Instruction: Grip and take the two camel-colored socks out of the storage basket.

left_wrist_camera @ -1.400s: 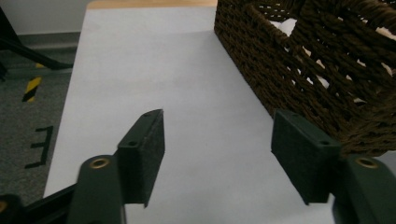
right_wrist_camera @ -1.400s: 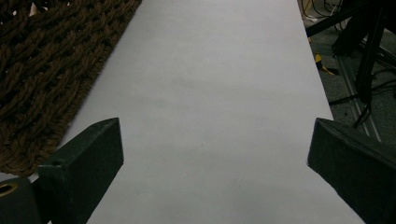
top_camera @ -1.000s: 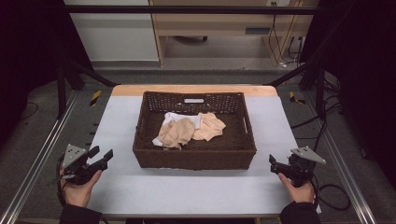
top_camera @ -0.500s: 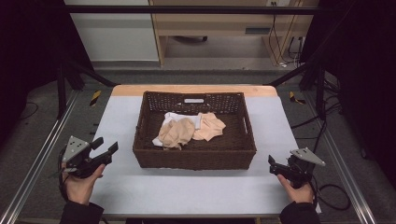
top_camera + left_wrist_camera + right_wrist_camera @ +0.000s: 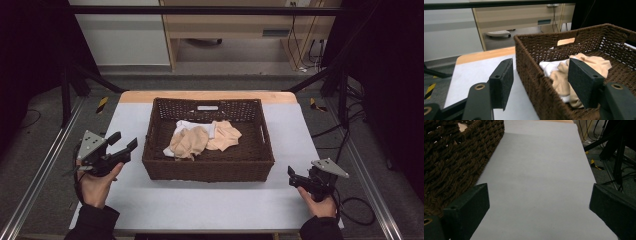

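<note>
Bare table (image 5: 220, 205) lay wide before the basket (image 5: 207, 170) and at both its sides. Left gripper (image 5: 125, 142) hung near its left wall, jaws just widened, nothing between; right gripper (image 5: 290, 176) sat near the right front corner, open, empty. Crumpled beige cloths (image 5: 202, 140) over white cloth (image 5: 186, 125) lay mid-basket.

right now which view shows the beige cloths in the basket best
The high view: both beige cloths lie whole in the wicker basket, over a white cloth. The left gripper view sees them partly behind a jaw; the right gripper view catches the basket wall.
</note>
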A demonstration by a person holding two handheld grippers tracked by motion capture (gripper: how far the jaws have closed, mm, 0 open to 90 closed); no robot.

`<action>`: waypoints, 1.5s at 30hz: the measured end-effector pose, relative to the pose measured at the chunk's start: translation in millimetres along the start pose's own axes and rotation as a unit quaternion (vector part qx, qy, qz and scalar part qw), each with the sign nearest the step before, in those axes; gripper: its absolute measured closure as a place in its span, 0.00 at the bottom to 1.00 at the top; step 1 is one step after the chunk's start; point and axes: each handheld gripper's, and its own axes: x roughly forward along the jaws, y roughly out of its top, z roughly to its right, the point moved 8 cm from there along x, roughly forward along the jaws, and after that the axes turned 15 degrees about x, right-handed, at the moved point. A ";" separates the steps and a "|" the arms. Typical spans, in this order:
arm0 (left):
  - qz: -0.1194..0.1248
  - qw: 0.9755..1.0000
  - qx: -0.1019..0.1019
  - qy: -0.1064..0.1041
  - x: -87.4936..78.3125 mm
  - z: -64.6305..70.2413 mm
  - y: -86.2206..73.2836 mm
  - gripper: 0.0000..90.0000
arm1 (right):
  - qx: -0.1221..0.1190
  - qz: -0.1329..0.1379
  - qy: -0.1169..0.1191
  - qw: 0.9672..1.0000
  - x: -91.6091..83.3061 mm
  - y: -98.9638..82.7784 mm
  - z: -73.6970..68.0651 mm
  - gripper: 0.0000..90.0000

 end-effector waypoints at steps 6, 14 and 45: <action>0.005 1.000 0.009 -0.004 8.6 7.8 15.5 0.41 | -0.005 0.001 -0.001 1.000 0.1 0.2 -0.2 0.04; 0.001 1.000 0.017 -0.017 22.3 16.1 34.6 0.43 | 0.001 0.004 -0.002 1.000 -0.2 1.1 0.8 0.04; -0.043 0.997 0.030 -0.048 121.5 46.8 49.6 0.47 | 0.004 0.007 -0.006 1.000 1.0 2.9 5.3 0.04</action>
